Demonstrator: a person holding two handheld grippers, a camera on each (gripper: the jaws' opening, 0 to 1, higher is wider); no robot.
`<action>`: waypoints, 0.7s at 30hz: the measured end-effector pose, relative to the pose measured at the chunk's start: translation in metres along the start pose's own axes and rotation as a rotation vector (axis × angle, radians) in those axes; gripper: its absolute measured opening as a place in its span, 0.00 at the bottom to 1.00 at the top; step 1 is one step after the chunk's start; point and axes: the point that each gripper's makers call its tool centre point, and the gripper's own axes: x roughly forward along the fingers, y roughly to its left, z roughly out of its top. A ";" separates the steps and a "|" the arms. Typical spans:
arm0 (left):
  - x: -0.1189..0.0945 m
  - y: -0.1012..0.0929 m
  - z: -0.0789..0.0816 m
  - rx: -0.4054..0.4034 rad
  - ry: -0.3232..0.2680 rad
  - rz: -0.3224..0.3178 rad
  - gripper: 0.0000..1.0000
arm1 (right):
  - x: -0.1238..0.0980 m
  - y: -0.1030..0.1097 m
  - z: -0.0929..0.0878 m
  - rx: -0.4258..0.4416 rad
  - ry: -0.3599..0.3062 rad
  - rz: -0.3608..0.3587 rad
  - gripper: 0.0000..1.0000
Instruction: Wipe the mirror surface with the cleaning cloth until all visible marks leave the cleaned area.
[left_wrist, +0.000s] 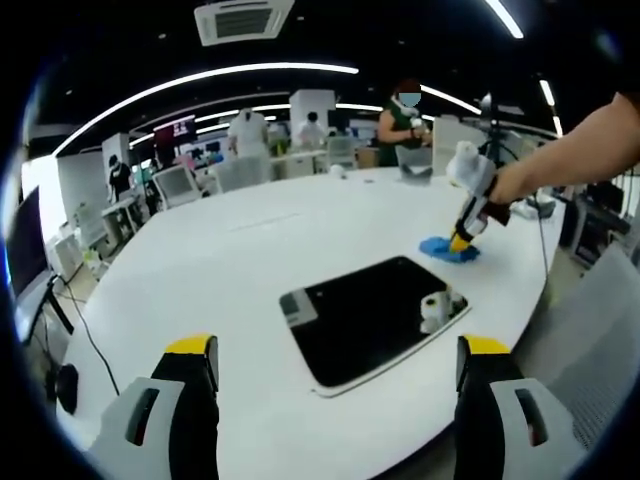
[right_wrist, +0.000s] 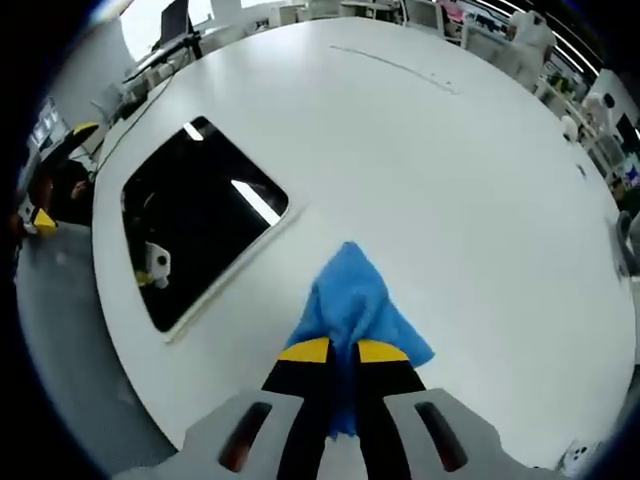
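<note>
- Left gripper view: the left gripper is held above the near edge of the white table, its yellow-tipped jaws set wide apart with nothing between them.
- Beyond those jaws the mirror lies flat on the table, a dark rectangular panel with a pale rim (ceiling lights and a gripper reflect in it).
- At far right, a person's hand holds the right gripper tip-down onto the blue cleaning cloth, which sits on the table just beyond the mirror's right corner, apart from the glass.
- Right gripper view: the right gripper's jaws stand narrow, pinched on the near end of the cloth; the rest of it spreads on the table.
- Several people stand at desks in the far background.
</note>
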 end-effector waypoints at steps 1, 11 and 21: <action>0.000 0.000 0.000 0.000 0.000 -0.001 0.99 | 0.000 0.000 0.000 0.004 -0.002 -0.001 0.03; 0.000 -0.002 -0.001 0.004 0.009 -0.008 0.99 | 0.002 -0.002 0.000 0.046 -0.023 -0.012 0.02; 0.000 -0.003 0.001 -0.003 -0.004 -0.014 0.99 | 0.003 -0.003 0.001 0.046 -0.010 -0.005 0.02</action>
